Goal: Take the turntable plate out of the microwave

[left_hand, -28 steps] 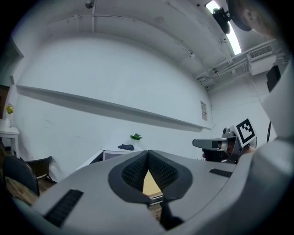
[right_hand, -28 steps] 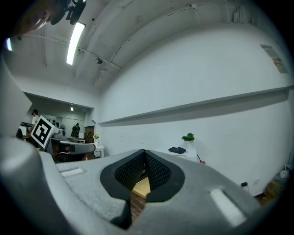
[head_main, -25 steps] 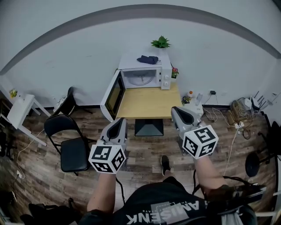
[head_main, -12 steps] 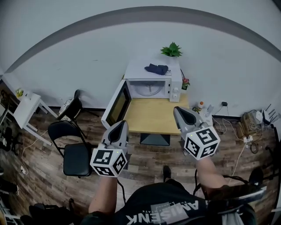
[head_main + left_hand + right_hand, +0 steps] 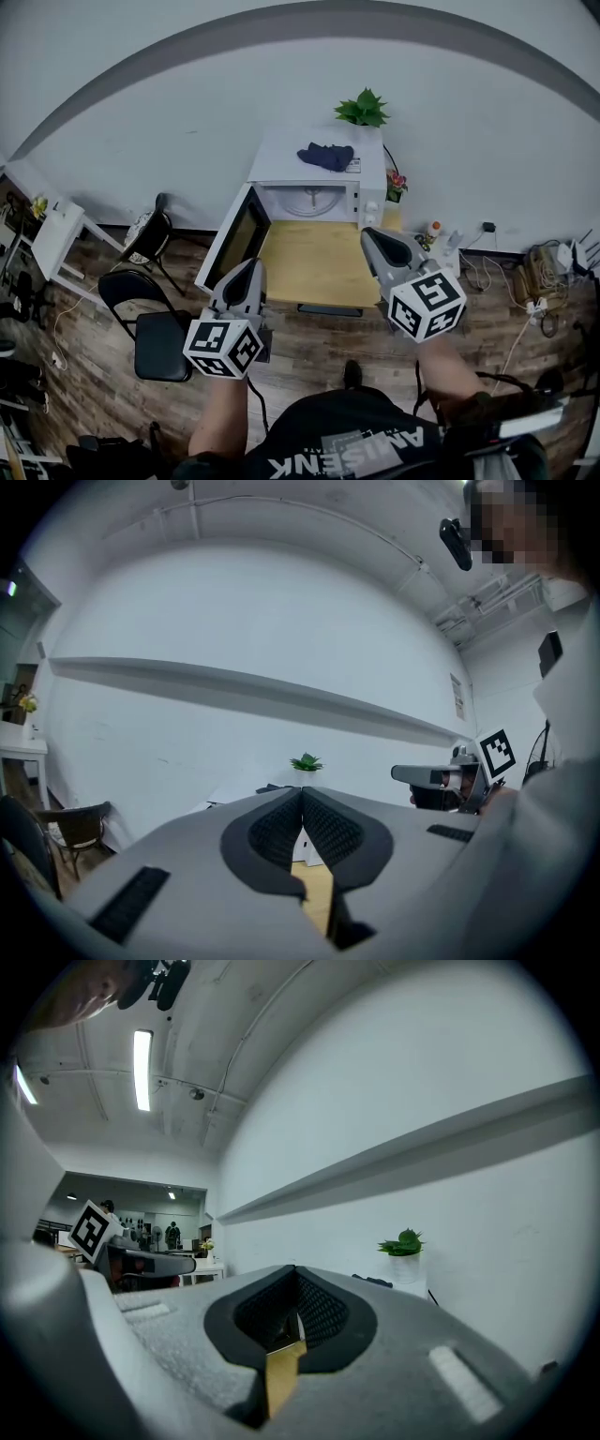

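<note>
The turntable plate (image 5: 309, 199) sits inside the open-doored microwave (image 5: 319, 150), on a wooden table (image 5: 309, 267) by a white wall (image 5: 169, 122). Left gripper (image 5: 250, 264) and right gripper (image 5: 368, 235) are closed, empty.

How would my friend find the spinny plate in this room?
Find the white microwave on the wooden table by the wall, its door swung open. Inside lies the turntable plate: a pale round disc, unlike the dark cloth on top.

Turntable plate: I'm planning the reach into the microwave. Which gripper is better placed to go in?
Right, probably: the right gripper points over the table at the plate; the left gripper is farther back, beside the open door. Both are shut.
</note>
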Demonstrator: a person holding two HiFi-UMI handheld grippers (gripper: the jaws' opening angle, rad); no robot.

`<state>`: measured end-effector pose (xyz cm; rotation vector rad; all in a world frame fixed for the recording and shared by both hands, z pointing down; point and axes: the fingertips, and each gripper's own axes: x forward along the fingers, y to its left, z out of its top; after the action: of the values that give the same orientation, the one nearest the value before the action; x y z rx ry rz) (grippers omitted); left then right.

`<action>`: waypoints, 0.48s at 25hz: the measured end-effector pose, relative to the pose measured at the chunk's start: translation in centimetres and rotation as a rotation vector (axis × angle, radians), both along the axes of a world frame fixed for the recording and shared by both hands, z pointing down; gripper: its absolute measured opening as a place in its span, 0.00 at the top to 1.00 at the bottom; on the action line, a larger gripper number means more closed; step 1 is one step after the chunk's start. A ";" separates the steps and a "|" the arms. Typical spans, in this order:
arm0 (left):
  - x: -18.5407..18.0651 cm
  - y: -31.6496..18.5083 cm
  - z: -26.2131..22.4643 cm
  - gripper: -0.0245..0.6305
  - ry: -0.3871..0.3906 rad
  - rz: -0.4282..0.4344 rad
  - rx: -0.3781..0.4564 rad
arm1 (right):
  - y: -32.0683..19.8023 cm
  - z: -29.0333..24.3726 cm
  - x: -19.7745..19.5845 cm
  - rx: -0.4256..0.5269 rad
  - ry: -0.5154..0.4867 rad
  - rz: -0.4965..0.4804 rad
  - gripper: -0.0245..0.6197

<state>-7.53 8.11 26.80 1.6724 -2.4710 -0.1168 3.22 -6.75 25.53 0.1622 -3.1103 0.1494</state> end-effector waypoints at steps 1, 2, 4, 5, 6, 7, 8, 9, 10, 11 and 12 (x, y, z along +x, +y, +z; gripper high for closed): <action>-0.2 -0.8 0.1 0.96 -0.002 -0.007 -0.002 | -0.8 0.1 -0.2 -0.001 0.000 -0.006 0.95; -0.5 -1.6 0.2 0.96 -0.006 -0.014 -0.006 | -1.5 0.2 -0.4 -0.002 0.000 -0.011 0.95; -1.0 -3.1 0.3 0.96 -0.010 -0.028 -0.011 | -3.1 0.4 -0.8 -0.002 -0.002 -0.016 0.95; -1.2 -3.8 0.4 0.96 -0.011 -0.033 -0.012 | -3.8 0.5 -1.0 -0.003 -0.002 -0.018 0.95; -1.4 -4.5 0.4 0.96 -0.013 -0.038 -0.013 | -4.4 0.5 -1.1 -0.004 -0.001 -0.020 0.95; -1.6 -5.1 0.4 0.96 -0.014 -0.043 -0.014 | -5.0 0.6 -1.3 -0.003 0.002 -0.023 0.95; -1.8 -5.7 0.4 0.96 -0.014 -0.047 -0.013 | -5.5 0.7 -1.5 -0.001 0.005 -0.028 0.95; -2.1 -6.3 0.4 0.96 -0.013 -0.049 -0.012 | -6.0 0.7 -1.7 0.003 0.007 -0.035 0.95; -2.3 -6.8 0.4 0.96 -0.010 -0.052 -0.011 | -6.4 0.8 -2.0 0.008 0.009 -0.041 0.95; -2.6 -7.4 0.4 0.96 -0.008 -0.055 -0.011 | -6.9 0.8 -2.3 0.012 0.010 -0.046 0.95; -2.8 -7.8 0.4 0.96 -0.006 -0.057 -0.012 | -7.3 0.9 -2.6 0.015 0.011 -0.049 0.95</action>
<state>-10.33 0.30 27.21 1.6002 -2.5194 -0.1035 0.66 -14.09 26.41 0.0863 -3.1023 0.1244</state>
